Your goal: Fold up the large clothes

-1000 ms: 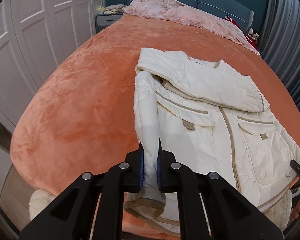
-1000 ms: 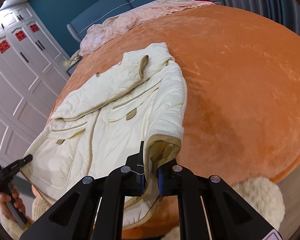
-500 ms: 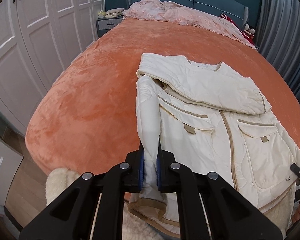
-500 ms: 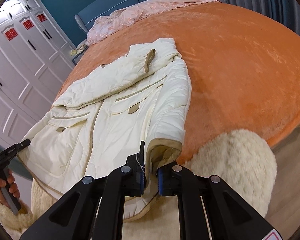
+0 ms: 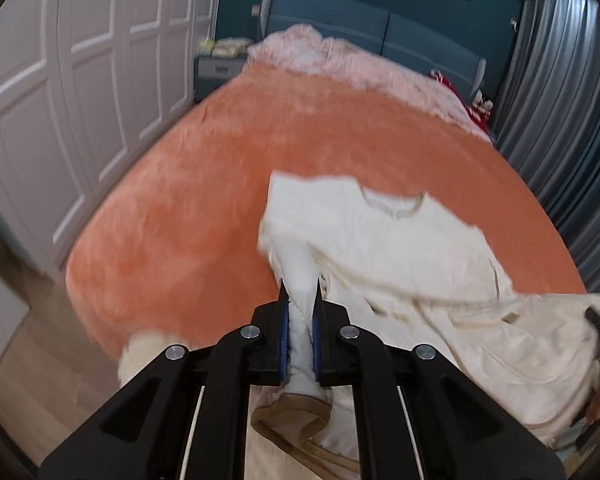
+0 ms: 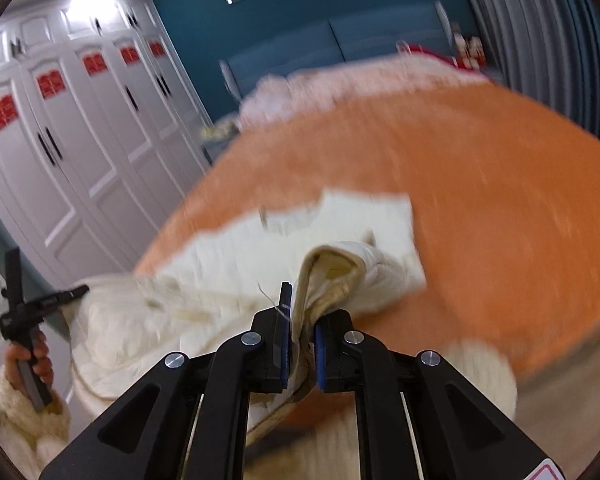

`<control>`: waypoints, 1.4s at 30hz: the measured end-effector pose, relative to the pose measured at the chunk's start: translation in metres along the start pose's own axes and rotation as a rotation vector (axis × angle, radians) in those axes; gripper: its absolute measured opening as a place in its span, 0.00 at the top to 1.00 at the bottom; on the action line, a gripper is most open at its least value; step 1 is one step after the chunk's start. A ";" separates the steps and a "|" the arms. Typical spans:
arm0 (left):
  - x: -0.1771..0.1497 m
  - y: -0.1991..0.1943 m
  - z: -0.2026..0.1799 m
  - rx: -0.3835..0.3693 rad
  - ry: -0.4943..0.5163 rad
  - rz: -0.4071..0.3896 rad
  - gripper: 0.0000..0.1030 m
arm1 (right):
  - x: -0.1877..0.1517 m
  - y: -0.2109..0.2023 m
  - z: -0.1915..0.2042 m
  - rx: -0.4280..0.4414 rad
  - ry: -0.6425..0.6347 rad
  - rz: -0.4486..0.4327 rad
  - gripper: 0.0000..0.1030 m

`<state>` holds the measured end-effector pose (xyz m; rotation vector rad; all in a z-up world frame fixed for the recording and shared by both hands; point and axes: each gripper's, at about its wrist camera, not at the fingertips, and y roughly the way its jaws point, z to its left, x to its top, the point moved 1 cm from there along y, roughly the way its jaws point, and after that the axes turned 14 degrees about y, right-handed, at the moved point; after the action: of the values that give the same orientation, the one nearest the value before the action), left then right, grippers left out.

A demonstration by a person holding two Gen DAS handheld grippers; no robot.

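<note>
A cream quilted jacket (image 5: 400, 240) with tan trim lies on the orange bed cover (image 5: 188, 216); its near half is lifted off the bed. My left gripper (image 5: 300, 300) is shut on one sleeve near its tan cuff, which hangs below the jaws. In the right wrist view the jacket (image 6: 340, 220) is blurred, and my right gripper (image 6: 302, 312) is shut on the other sleeve's tan-edged cuff, held above the bed's near edge. The left gripper (image 6: 32, 308) shows at the far left of that view, in a hand with a fluffy cream sleeve.
A pink quilt (image 5: 340, 60) is bunched at the blue headboard (image 5: 380, 32). White wardrobe doors (image 5: 80, 80) line the left side, grey curtains (image 5: 572, 100) the right. A nightstand (image 5: 216, 68) stands beside the headboard. Wood floor (image 5: 28, 360) shows below the bed's near edge.
Both grippers have risen and drawn back from the bed, each keeping its sleeve. The jacket's lower half has lifted off the cover and both views now blur.
</note>
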<state>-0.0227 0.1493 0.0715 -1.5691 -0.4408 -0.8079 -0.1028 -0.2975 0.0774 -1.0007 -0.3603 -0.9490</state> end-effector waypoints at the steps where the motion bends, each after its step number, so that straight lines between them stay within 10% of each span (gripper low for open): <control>1: 0.013 0.006 0.000 0.006 0.003 -0.016 0.92 | 0.015 0.010 0.003 0.003 -0.009 -0.035 0.92; 8: 0.091 0.081 0.006 0.088 -0.019 -0.060 0.77 | 0.096 0.092 -0.018 0.021 0.139 -0.148 0.81; 12: 0.124 0.107 0.011 0.222 0.013 -0.136 0.38 | 0.118 0.110 -0.030 0.042 0.213 -0.253 0.69; 14: 0.134 0.121 0.013 0.223 0.028 -0.113 0.37 | 0.121 0.113 -0.030 0.026 0.209 -0.286 0.47; 23: 0.097 0.187 0.037 0.035 -0.066 0.086 0.26 | 0.088 0.174 -0.067 -0.088 0.193 -0.061 0.38; 30: 0.069 0.251 0.049 -0.091 -0.167 0.211 0.27 | 0.085 0.239 -0.089 -0.120 0.246 0.079 0.38; 34: 0.071 0.276 0.042 -0.079 -0.146 0.247 0.60 | 0.081 0.279 -0.095 -0.169 0.253 0.157 0.37; 36: 0.076 0.279 0.042 -0.065 -0.151 0.241 0.76 | 0.080 0.291 -0.090 -0.173 0.230 0.176 0.50; 37: 0.080 0.276 0.042 -0.061 -0.150 0.230 0.85 | 0.081 0.295 -0.089 -0.172 0.216 0.187 0.85; 38: 0.084 0.273 0.041 -0.056 -0.147 0.213 0.90 | 0.081 0.299 -0.085 -0.174 0.193 0.215 1.00; 42: 0.115 0.248 0.030 -0.034 -0.086 0.100 0.92 | 0.101 0.269 -0.068 -0.157 0.143 0.064 1.00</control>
<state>0.2348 0.1159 -0.0208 -1.6486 -0.4099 -0.6763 0.1621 -0.3517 -0.0406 -1.0735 -0.1345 -0.9955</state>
